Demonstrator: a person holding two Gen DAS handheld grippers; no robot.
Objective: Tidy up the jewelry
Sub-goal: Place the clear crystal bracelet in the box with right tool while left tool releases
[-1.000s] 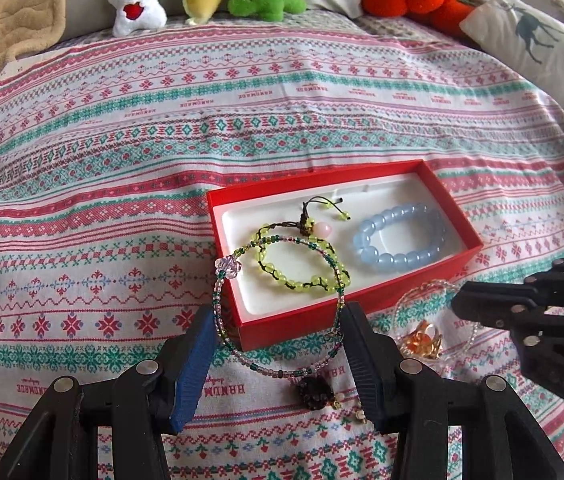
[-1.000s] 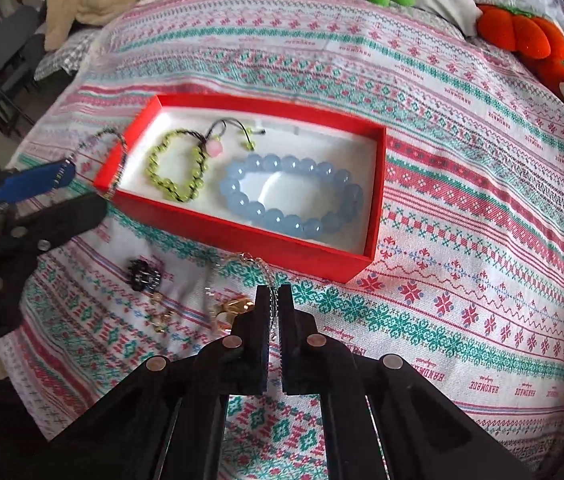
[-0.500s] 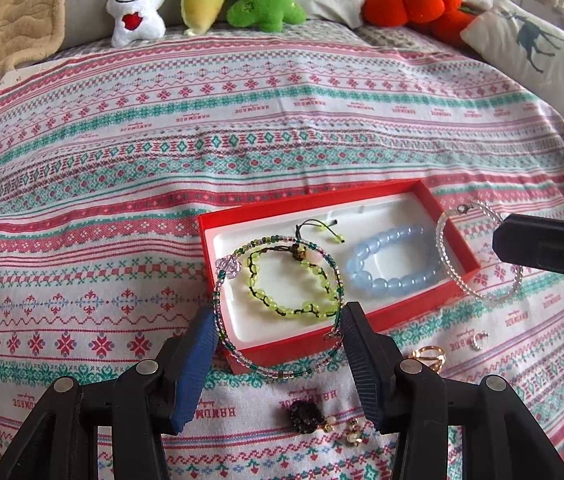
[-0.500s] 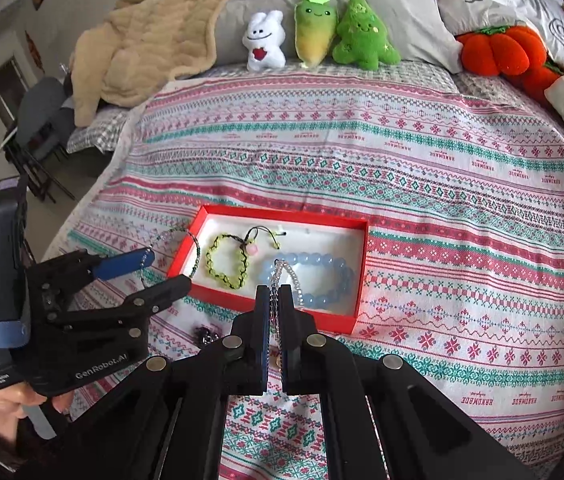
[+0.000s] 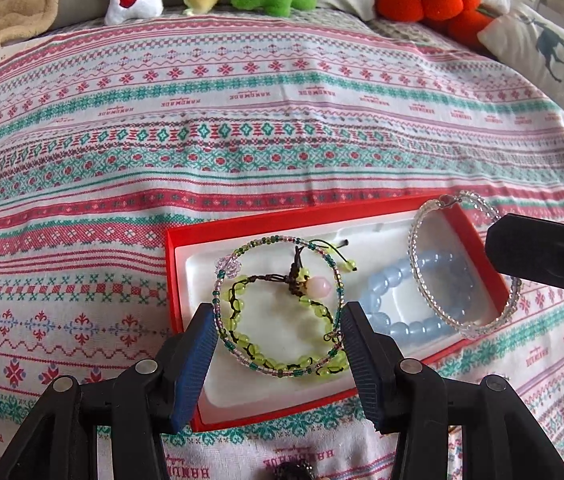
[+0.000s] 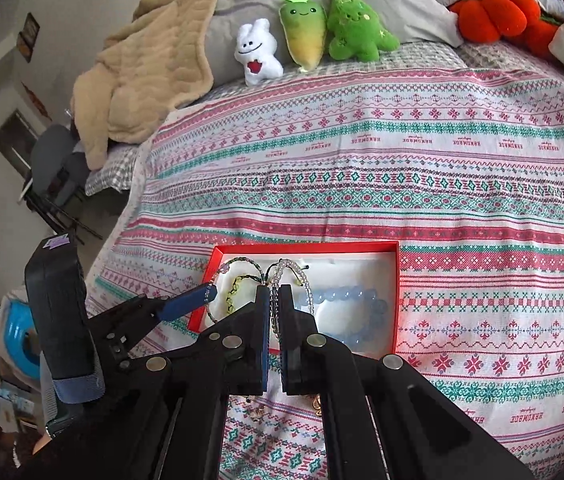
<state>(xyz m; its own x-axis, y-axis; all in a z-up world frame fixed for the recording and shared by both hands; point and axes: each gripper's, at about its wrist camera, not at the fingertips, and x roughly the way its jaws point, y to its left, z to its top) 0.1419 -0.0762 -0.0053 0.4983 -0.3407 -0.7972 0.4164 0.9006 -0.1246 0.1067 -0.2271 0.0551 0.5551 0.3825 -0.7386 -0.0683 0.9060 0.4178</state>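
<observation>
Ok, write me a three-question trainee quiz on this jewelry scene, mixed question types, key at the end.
1. True or false: the right tool is shut on the clear bead bracelet.
2. What spans the left tool?
A. multicolour seed-bead bangle
B. blue bead bracelet
C. gold ring
3. Fill in: the green bead bracelet lies inside the ___ box.

Key: 1 true; 2 A; 3 red.

Soft daylight lit the patterned bedspread (image 5: 242,128) evenly, with only faint shadows inside the red box (image 5: 242,232). Both fisheye views bent straight stripes toward the edges; the right wrist view darkened into a vignette at its corners, and nearby tool arms looked slightly soft.
</observation>
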